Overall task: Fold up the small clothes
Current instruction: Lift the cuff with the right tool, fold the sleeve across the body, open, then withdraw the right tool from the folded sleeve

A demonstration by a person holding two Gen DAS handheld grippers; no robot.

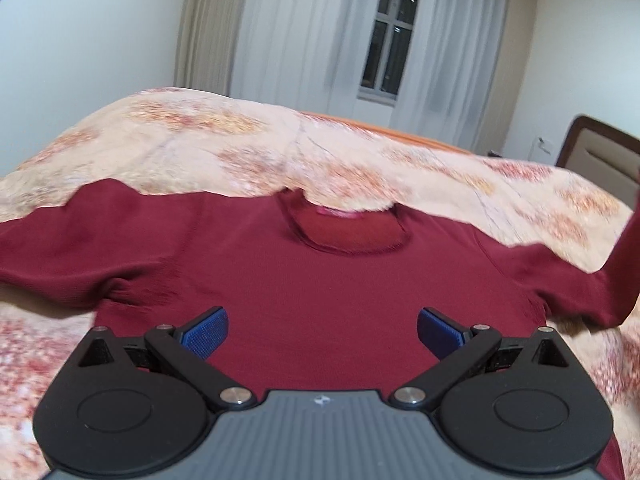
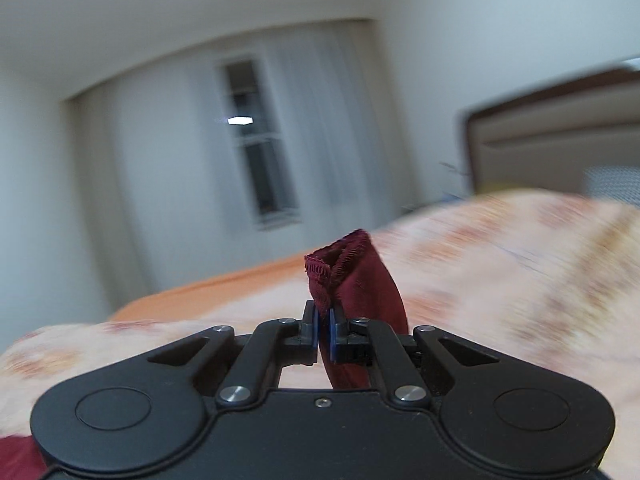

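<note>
A floral bedspread (image 1: 248, 144) covers the bed, with an orange sheet (image 2: 224, 284) showing along its far edge. Beyond the bed a window (image 1: 390, 36) sits between pale curtains (image 1: 288, 32). A padded headboard (image 2: 560, 128) rises at the bed's right end.

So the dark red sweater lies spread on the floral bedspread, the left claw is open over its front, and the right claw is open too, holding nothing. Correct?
Not quite: the right claw is shut on the sleeve cuff, as the right wrist view shows. The dark red sweater does lie on the floral bedspread, with the left claw open over its front.
</note>
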